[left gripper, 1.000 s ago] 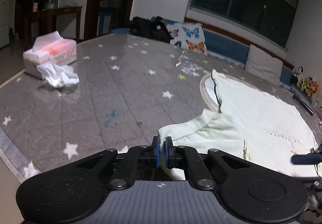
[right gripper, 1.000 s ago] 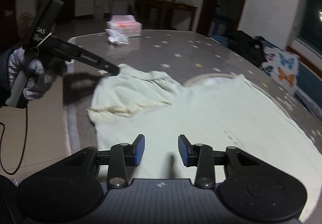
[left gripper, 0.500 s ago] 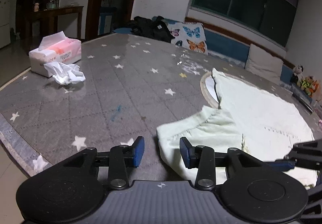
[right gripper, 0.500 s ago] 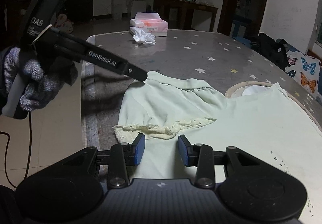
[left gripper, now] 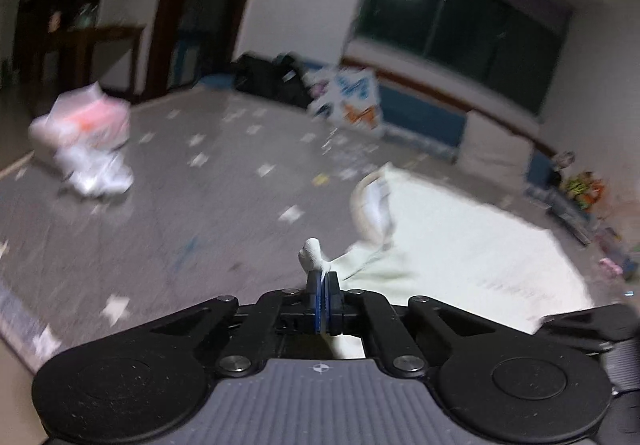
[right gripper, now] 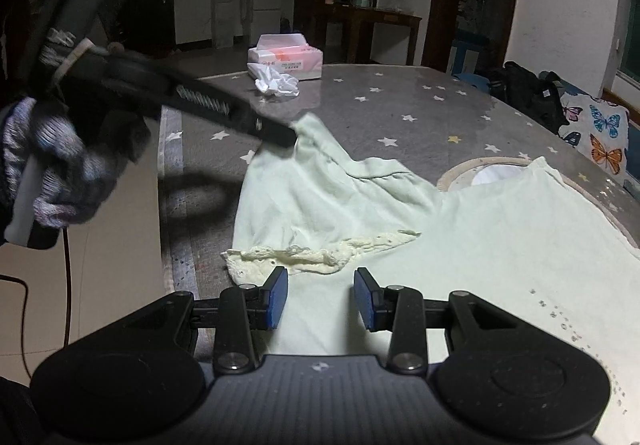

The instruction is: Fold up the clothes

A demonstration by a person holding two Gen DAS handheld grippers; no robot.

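Left gripper [left gripper: 322, 282] clamped on sleeve tip of pale green shirt [right gripper: 460, 229], spread on star-print table [right gripper: 400, 105]. Right gripper [right gripper: 320, 295] jaws apart above shirt's lace hem. Tissue box [right gripper: 286, 59] and crumpled tissue [right gripper: 276, 83] far side; left view blurred.

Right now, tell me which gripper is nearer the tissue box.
Left. The left gripper, shut on the sleeve of the shirt, is between the right gripper and the tissue box; the right gripper hovers open over the shirt's body.
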